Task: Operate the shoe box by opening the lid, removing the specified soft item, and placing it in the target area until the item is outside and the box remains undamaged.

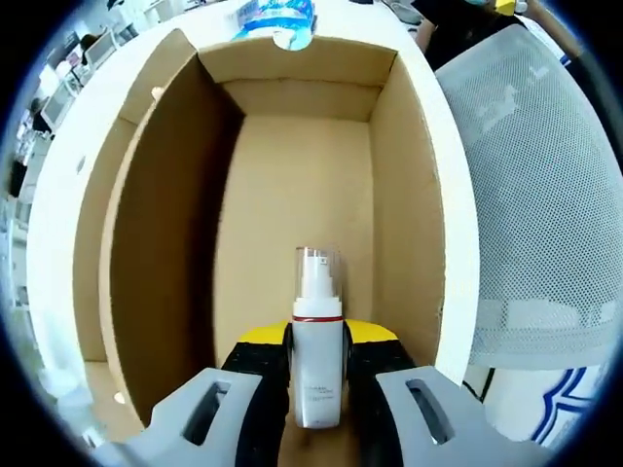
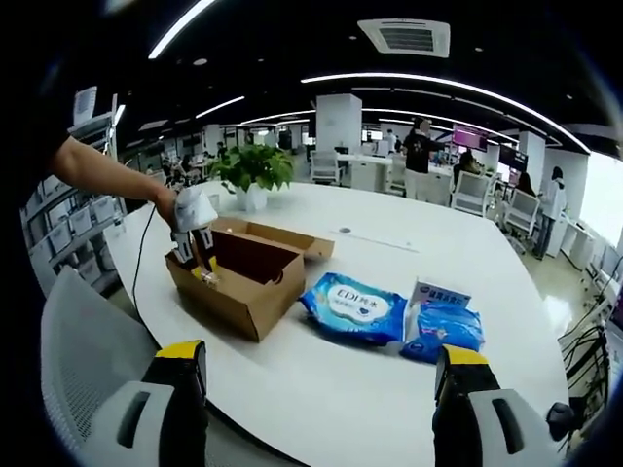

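In the left gripper view the left gripper (image 1: 317,375) has its jaws closed in on a white pump bottle (image 1: 317,350), pinching its body from both sides; the bottle stands upright between them, its clear cap rising just ahead of the yellow jaw tips. Its base and the label print are hard to read. Ahead of and around the jaws lie the brown inner walls and floor of the open shoe box (image 1: 292,185). Beyond the box's far rim a blue packet (image 1: 277,19) is cut off by the picture's edge. To the right of the jaws a mesh chair back (image 1: 540,185) hides what lies behind it.

In the right gripper view the right gripper (image 2: 317,389) has its jaws spread wide, holding and touching nothing. Well ahead, between them, a blue wet-wipe pack (image 2: 352,306) lies on the white tabletop (image 2: 389,389), with a smaller blue pack (image 2: 443,329) just beside it. Left of the packs sits the box with the other gripper reaching inside it.
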A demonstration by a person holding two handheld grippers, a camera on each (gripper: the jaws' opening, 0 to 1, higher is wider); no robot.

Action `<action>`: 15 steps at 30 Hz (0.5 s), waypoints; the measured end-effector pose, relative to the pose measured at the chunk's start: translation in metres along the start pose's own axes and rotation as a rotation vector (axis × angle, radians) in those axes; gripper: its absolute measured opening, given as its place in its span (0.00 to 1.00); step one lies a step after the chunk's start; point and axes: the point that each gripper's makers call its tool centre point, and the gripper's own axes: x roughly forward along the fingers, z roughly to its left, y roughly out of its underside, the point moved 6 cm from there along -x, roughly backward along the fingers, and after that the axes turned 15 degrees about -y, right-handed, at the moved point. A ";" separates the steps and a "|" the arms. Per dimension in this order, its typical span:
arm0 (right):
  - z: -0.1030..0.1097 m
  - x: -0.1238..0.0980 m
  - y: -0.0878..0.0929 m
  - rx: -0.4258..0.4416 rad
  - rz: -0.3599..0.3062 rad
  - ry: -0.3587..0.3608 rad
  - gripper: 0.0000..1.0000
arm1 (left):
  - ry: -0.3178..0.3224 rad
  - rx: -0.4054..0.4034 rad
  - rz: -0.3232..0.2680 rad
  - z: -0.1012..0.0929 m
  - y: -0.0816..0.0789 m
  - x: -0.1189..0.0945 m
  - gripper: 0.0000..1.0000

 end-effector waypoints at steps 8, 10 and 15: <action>0.003 0.004 -0.005 -0.001 -0.009 -0.012 0.95 | -0.045 0.006 -0.043 -0.001 -0.008 -0.019 0.19; 0.002 0.005 -0.006 -0.007 -0.005 -0.006 0.94 | -0.056 0.013 -0.051 -0.001 -0.010 -0.022 0.19; 0.004 0.008 -0.007 0.001 -0.002 -0.017 0.94 | -0.089 0.015 -0.093 0.000 -0.017 -0.035 0.19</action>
